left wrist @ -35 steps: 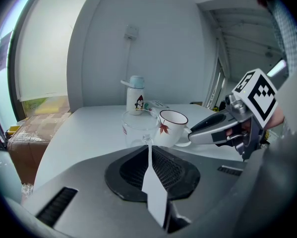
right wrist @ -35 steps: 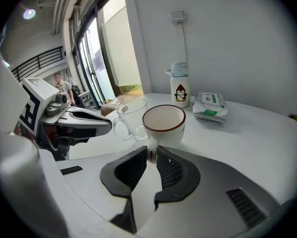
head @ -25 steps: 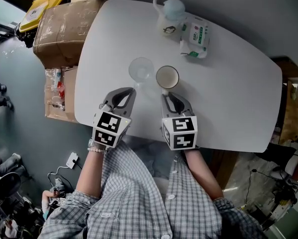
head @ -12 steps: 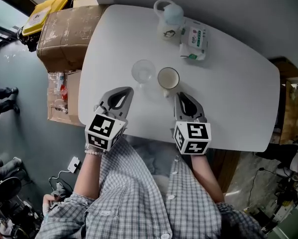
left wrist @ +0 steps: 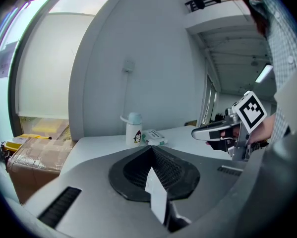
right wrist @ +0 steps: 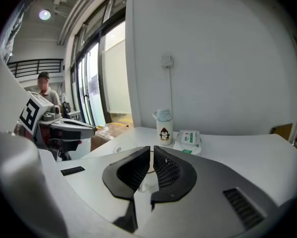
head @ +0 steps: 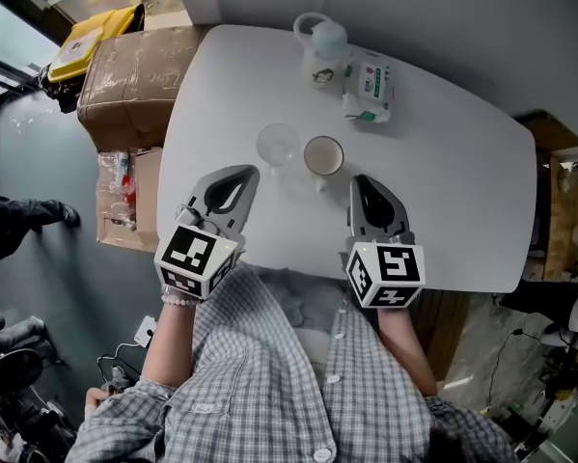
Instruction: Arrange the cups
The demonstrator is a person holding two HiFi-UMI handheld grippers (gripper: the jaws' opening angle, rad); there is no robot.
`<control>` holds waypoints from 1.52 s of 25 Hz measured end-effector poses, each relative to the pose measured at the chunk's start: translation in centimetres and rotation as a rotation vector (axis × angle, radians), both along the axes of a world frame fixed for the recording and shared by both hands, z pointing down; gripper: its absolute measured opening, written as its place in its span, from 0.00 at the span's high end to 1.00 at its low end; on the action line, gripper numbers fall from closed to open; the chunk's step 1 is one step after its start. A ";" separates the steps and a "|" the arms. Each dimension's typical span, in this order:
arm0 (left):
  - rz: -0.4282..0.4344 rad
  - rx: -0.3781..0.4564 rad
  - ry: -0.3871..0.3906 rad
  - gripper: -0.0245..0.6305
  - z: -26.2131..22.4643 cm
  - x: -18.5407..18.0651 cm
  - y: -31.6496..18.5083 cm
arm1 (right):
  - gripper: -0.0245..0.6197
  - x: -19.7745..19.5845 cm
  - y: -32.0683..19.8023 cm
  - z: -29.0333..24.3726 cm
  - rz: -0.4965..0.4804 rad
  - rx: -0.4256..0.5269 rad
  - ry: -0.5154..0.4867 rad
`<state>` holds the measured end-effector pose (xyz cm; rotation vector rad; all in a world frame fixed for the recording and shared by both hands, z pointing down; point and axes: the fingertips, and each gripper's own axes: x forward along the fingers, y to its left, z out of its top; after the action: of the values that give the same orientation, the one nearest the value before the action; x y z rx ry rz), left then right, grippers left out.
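Two cups stand side by side on the white table (head: pixel 453 181): a clear glass cup (head: pixel 278 145) on the left and a white cup with a tan inside (head: pixel 324 155) on the right. My left gripper (head: pixel 242 174) sits just short of the glass cup, down and to its left, shut with nothing in it. Below and to the right of the white cup is my right gripper (head: pixel 363 180), also shut and empty. In the left gripper view the shut left gripper (left wrist: pixel 150 148) hides the cups. The right gripper (right wrist: pixel 151 151) covers most of the white cup in its own view.
A white bottle with a penguin print (head: pixel 322 51) and a pack of wipes (head: pixel 369 87) stand at the table's far side. A cardboard box (head: pixel 124 75) and a yellow item (head: pixel 84 33) lie off the left edge. A person (right wrist: pixel 43 90) stands in the background.
Both grippers have drawn back from the cups towards me. The right gripper has also shifted right, away from the white cup. The cups have stayed put.
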<state>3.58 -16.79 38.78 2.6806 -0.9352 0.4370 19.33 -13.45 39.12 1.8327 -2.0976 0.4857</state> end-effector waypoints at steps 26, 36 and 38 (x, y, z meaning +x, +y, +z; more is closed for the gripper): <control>0.065 0.064 0.038 0.95 -2.7 1.1 -0.2 | 0.91 -0.5 -0.9 -3.3 -0.040 0.099 0.033; 0.072 0.063 0.035 0.95 -2.7 1.2 -0.1 | 0.91 -0.7 -0.8 -3.3 -0.052 0.093 0.040; 0.073 0.062 0.034 0.95 -2.6 1.2 -0.1 | 0.91 -0.7 -0.8 -3.3 -0.054 0.092 0.040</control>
<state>4.81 -16.90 36.20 2.7762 -0.8572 0.3827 18.59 -14.26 35.85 1.8145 -2.1693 0.3411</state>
